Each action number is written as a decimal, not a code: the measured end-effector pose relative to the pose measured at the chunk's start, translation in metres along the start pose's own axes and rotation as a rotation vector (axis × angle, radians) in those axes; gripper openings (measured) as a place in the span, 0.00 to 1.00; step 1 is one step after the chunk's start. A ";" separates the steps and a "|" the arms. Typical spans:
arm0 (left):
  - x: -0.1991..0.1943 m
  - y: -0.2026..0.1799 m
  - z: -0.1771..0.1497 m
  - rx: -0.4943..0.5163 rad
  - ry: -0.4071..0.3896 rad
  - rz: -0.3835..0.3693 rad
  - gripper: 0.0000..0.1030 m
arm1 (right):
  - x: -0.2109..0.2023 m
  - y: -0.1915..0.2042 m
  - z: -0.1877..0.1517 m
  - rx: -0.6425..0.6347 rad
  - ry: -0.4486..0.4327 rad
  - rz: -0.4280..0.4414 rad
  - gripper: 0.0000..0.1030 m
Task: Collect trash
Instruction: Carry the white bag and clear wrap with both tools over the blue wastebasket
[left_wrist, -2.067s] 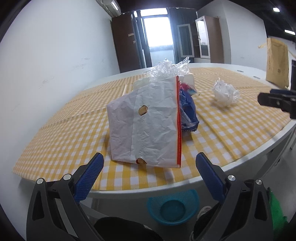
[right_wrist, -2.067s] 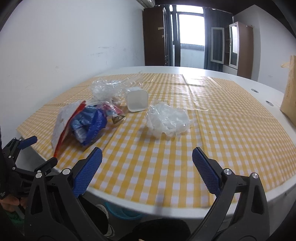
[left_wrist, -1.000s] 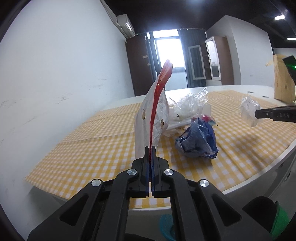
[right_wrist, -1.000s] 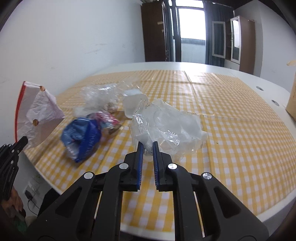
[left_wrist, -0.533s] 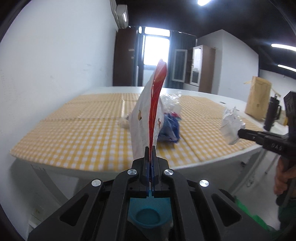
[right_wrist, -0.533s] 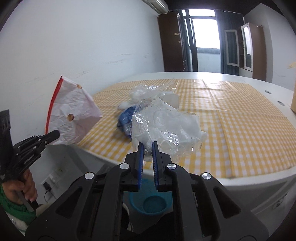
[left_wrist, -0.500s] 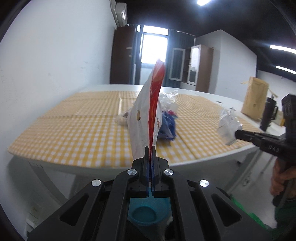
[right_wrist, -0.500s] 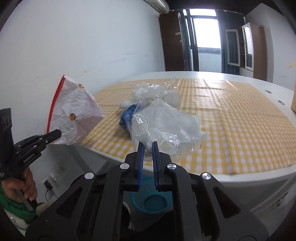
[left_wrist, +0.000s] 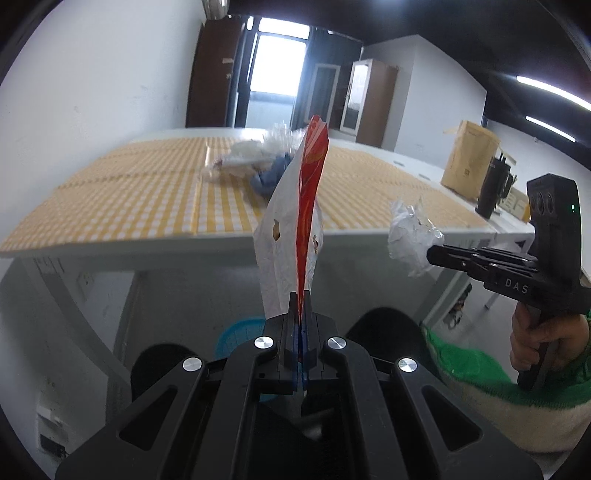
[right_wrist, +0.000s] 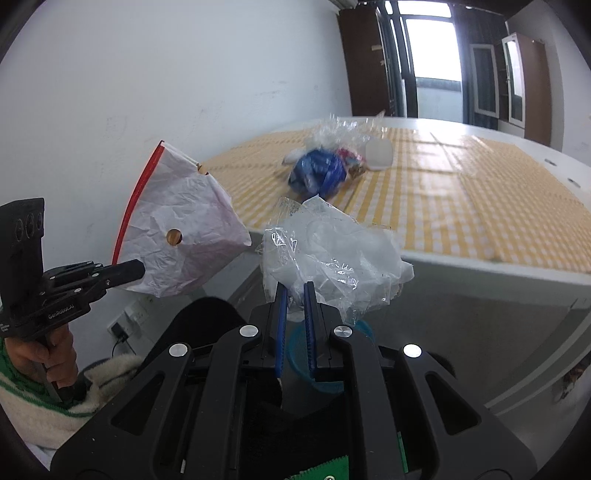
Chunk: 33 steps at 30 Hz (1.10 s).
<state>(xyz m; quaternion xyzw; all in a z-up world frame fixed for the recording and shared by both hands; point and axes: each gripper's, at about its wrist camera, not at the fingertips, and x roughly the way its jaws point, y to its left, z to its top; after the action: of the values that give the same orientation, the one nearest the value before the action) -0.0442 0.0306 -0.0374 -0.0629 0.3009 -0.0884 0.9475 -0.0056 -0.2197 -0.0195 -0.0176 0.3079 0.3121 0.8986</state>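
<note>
My left gripper is shut on a white paper bag with a red edge, held in the air in front of the table; it also shows in the right wrist view. My right gripper is shut on a crumpled clear plastic wrapper, also off the table; it shows in the left wrist view. A blue round bin sits on the floor below both grippers, partly hidden.
On the yellow checked tablecloth lie a blue wrapper, clear plastic and a white cup. A brown paper bag and a dark bottle stand at the table's far right.
Both grippers have pulled back and down from the table with their trash. The table edge now sits higher in both views and the bin is closer below.
</note>
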 end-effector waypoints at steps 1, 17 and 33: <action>0.005 0.001 -0.007 0.000 0.022 -0.005 0.00 | 0.006 -0.001 -0.006 0.006 0.022 0.003 0.08; 0.119 0.051 -0.057 -0.159 0.292 -0.021 0.00 | 0.132 -0.033 -0.064 0.150 0.268 -0.016 0.08; 0.234 0.098 -0.072 -0.328 0.495 0.015 0.00 | 0.241 -0.059 -0.080 0.217 0.462 -0.022 0.08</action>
<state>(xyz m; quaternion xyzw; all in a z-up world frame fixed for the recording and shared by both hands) 0.1147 0.0737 -0.2429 -0.1898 0.5334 -0.0443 0.8231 0.1329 -0.1522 -0.2295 0.0050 0.5364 0.2550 0.8045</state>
